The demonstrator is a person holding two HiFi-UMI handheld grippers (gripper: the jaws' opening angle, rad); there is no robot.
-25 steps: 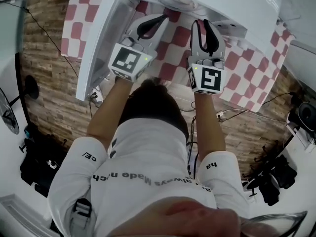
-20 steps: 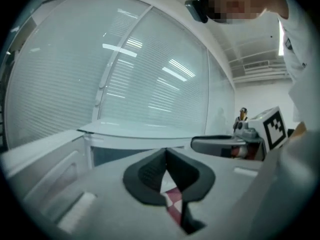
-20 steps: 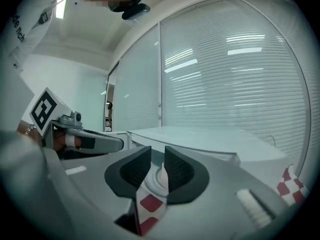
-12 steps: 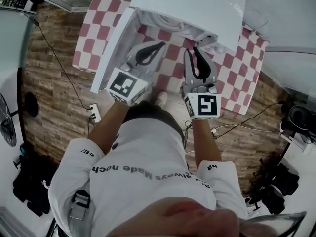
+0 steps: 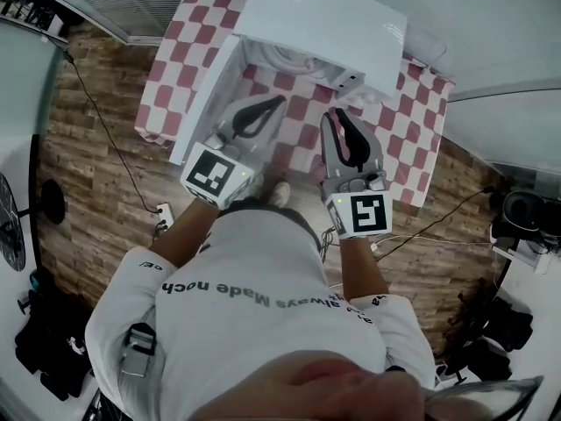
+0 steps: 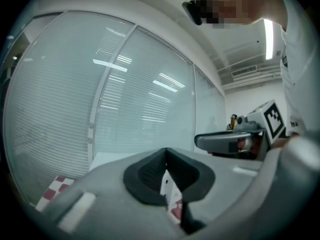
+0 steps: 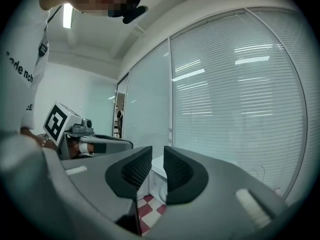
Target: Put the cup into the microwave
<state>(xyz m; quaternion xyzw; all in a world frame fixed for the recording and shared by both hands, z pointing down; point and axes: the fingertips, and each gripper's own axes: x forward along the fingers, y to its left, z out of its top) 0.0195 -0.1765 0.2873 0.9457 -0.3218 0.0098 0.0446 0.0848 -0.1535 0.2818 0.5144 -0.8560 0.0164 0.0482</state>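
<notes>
Jaws empty: left gripper point(image 5: 278, 102), right gripper point(image 5: 337, 117)

**Office room set up as a test lab**

Walled by glass partitions point(image 7: 240, 84) with slatted blinds, under strip ceiling lights point(image 6: 268, 31). Floored in wood-look planks point(image 5: 96, 156), strewn with cables point(image 5: 438, 217), a power strip point(image 5: 163, 213) and black gear point(image 5: 44, 358). Furnished with one table point(image 5: 166, 68) in a red-and-white checked cloth, carrying a white microwave point(image 5: 333, 24).
</notes>
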